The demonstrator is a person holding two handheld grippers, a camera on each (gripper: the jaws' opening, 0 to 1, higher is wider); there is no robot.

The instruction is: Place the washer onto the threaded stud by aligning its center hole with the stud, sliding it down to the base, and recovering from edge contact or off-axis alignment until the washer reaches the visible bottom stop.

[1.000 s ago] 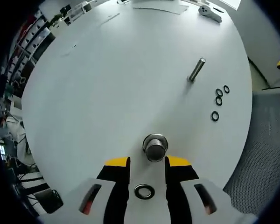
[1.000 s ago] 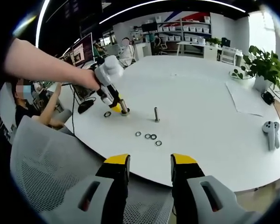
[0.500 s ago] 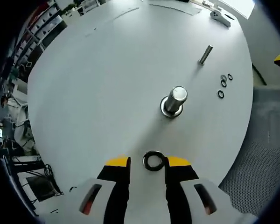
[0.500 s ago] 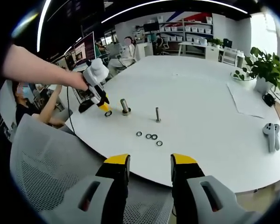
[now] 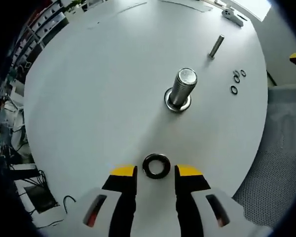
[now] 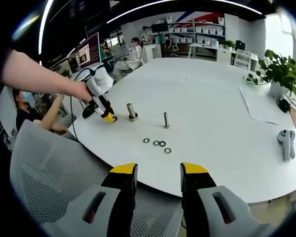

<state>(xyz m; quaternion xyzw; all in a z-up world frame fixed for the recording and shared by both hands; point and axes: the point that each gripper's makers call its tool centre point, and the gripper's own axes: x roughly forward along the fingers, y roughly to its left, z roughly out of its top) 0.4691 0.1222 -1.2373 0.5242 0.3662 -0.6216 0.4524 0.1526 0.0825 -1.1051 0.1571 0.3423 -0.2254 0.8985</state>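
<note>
A black washer (image 5: 156, 166) lies flat on the white table (image 5: 98, 89), in the gap between the yellow tips of my left gripper (image 5: 156, 173), which is open and not touching it. Beyond it the thick threaded stud (image 5: 181, 89) stands upright on its round base. In the right gripper view, a hand holds the left gripper (image 6: 107, 117) low at the table's near-left edge, just left of that stud (image 6: 131, 111). My right gripper (image 6: 159, 172) hangs open and empty, off the table's front edge.
A thinner stud (image 5: 216, 45) stands farther back, with several small black washers (image 5: 234, 89) to its right. The mesh chair back (image 6: 54, 168) is below the table edge. A controller (image 6: 286, 136), paper (image 6: 259, 106) and a plant (image 6: 281, 69) sit far right.
The left gripper has drawn back from the thick stud, which stood at its jaw tips a second ago. The washer now lies at the fingertips instead of deep between the jaws. The right gripper is still.
</note>
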